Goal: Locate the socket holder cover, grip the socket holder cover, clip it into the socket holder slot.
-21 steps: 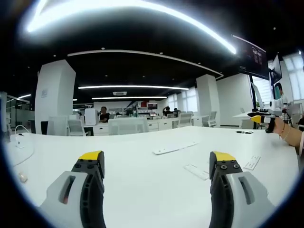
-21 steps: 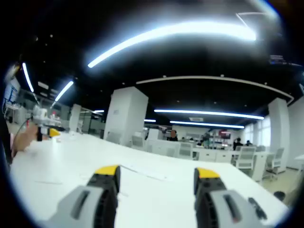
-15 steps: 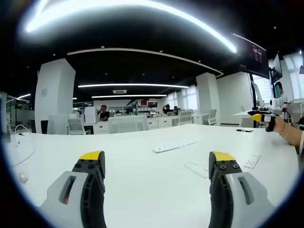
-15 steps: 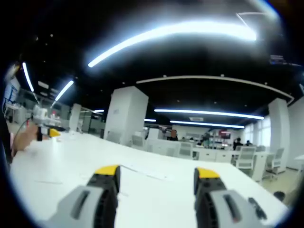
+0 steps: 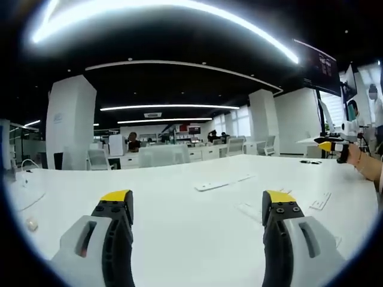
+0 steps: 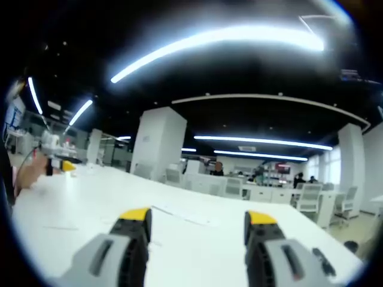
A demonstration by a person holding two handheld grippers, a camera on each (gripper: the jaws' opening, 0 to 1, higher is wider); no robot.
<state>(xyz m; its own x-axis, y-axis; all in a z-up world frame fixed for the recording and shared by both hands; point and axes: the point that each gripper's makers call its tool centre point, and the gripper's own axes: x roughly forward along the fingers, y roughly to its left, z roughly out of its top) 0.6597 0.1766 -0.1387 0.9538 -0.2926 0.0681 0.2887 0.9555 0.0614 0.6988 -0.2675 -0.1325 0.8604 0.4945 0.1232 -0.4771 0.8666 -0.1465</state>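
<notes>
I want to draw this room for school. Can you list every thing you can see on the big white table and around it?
Table: one, white, under both grippers.
Long strip: one, white, flat on the table ahead of the left gripper.
Short flat pieces: at least two, white, near the left gripper's right-hand jaw; another farther right.
Round thing: one, pale, table's left edge; too small to name.
Pillars: several, white, behind the table.
Chairs: several, white, background.
Ceiling lights: long, bright strips overhead.
Left gripper: grey with yellow tips, jaws apart, empty.
Right gripper: same colours, jaws apart, empty.
</notes>
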